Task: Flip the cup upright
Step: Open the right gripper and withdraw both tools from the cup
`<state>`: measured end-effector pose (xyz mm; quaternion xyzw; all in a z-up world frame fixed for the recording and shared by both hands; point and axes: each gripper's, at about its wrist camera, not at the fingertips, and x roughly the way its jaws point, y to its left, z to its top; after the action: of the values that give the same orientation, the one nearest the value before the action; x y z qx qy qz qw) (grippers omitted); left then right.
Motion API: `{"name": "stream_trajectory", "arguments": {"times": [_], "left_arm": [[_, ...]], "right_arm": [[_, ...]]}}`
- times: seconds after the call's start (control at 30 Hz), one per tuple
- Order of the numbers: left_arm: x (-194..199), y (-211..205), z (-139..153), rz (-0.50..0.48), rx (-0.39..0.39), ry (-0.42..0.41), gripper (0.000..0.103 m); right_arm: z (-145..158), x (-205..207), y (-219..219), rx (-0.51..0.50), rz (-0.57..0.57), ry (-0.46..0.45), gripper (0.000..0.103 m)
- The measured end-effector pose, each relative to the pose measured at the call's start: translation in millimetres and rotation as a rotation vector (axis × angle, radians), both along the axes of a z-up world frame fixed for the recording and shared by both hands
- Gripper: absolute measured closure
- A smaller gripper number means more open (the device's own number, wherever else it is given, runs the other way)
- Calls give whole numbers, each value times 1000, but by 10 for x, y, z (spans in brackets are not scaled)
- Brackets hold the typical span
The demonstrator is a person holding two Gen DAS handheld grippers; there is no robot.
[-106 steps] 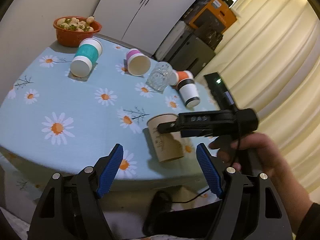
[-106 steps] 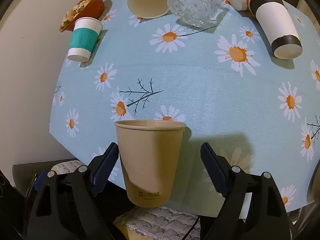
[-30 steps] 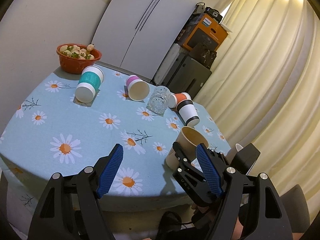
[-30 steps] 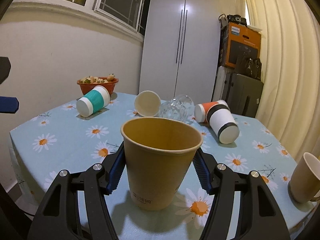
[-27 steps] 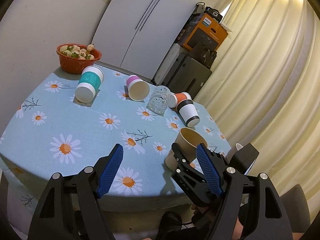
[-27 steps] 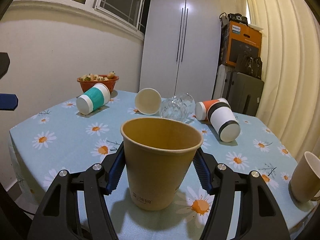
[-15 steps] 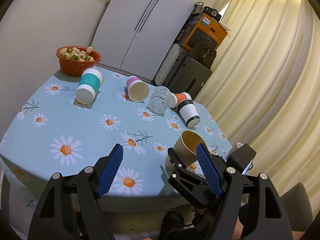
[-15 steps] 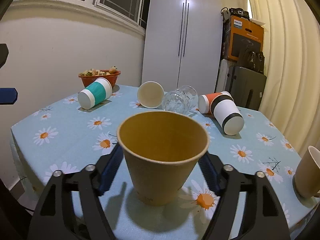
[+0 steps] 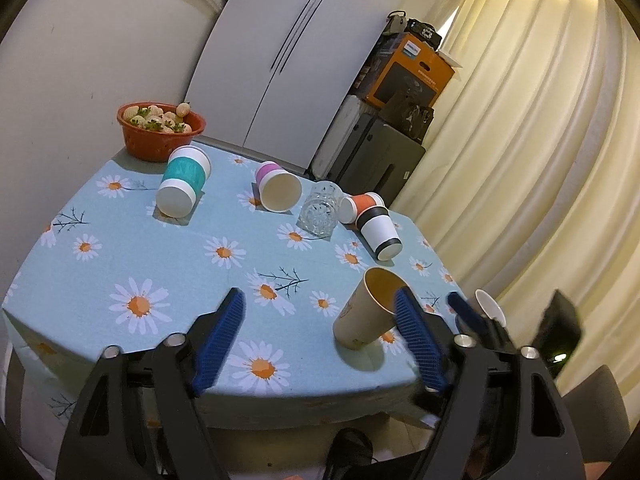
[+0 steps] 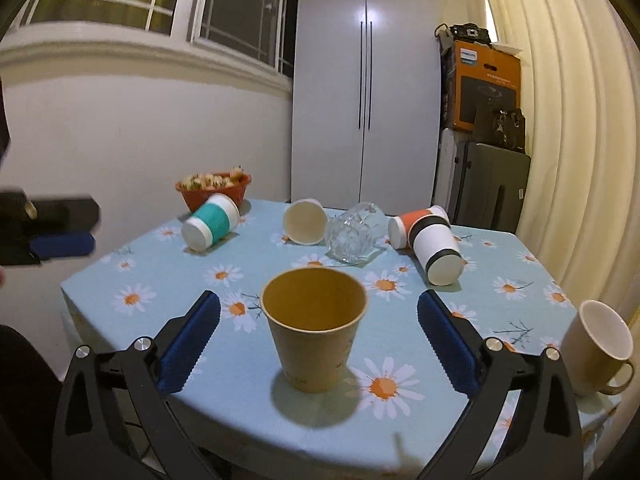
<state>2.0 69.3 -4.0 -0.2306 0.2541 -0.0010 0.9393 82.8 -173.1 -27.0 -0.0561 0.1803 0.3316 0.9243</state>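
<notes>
A plain brown paper cup (image 10: 315, 327) stands upright on the daisy tablecloth near the table's front edge; it also shows in the left wrist view (image 9: 366, 310). My right gripper (image 10: 318, 342) is open, its blue pads well apart on either side of the cup and not touching it. My left gripper (image 9: 320, 328) is open and empty, held over the front edge, left of the cup.
Lying on their sides at the back: a teal cup (image 10: 211, 226), a pink-based cup (image 10: 305, 221), a clear glass (image 10: 354, 232), an orange cup (image 10: 416, 218) and a black-banded white cup (image 10: 438, 250). An orange bowl (image 10: 214, 191) is back left. A cream mug (image 10: 600, 350) stands front right.
My right gripper has let go of the brown cup, opened wide and drawn back. The cup now stands free on the table. The left gripper has barely moved.
</notes>
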Motion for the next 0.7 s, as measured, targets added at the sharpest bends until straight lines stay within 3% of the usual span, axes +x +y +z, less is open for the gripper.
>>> {"name": "stream_trajectory", "arguments": {"times": [0.43,0.7], "left_arm": [[-76,-135,110,-17,90,-20,7],[-128,-318,205,-38,217,7,7]], "right_arm": [[544,-159,-617,-3,46,73,5],[683,-240,-910,-36,36,20,5]]}}
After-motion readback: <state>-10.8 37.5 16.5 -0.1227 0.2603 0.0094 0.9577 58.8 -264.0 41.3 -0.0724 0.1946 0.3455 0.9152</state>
